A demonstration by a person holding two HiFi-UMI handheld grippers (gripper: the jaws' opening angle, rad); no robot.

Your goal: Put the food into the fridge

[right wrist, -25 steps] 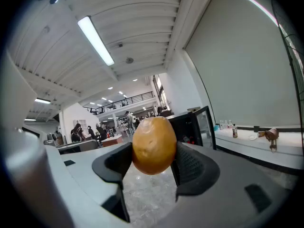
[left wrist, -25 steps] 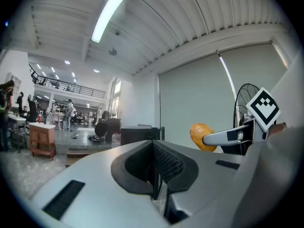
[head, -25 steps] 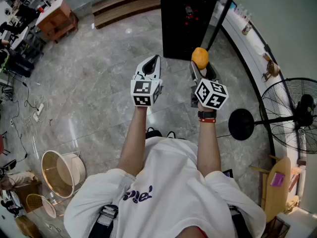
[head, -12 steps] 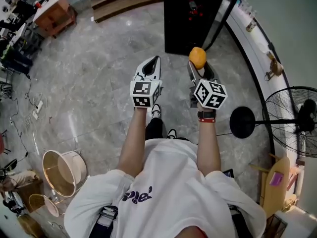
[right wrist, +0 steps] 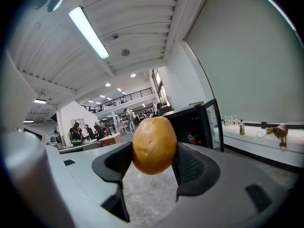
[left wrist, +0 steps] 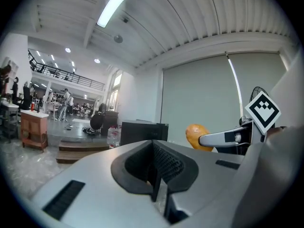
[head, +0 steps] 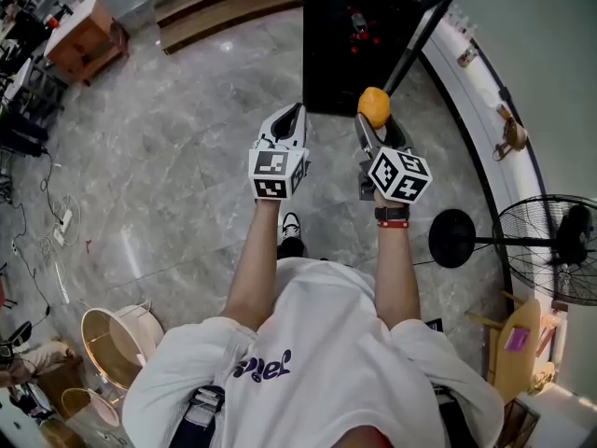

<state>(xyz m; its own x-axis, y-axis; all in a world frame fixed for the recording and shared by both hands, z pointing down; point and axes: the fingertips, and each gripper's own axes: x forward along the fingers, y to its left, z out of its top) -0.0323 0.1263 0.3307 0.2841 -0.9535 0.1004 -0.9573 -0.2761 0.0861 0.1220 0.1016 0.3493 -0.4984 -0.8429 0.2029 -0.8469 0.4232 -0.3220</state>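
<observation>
Approach leg is under way. The fridge (head: 359, 49) sits closer and larger at the top of the head view than a second ago, the fan (head: 552, 248) has slid lower in frame, and a foot shows mid-stride on the floor. Right tool (head: 380, 129) stays clamped on the food (head: 374, 106), a round orange-yellow fruit, carried in the air just short of the fridge. The fridge door (head: 422, 34) stands open. Left tool (head: 285, 121) is closed with nothing in it. My read: carry nearly done, placement not started.
</observation>
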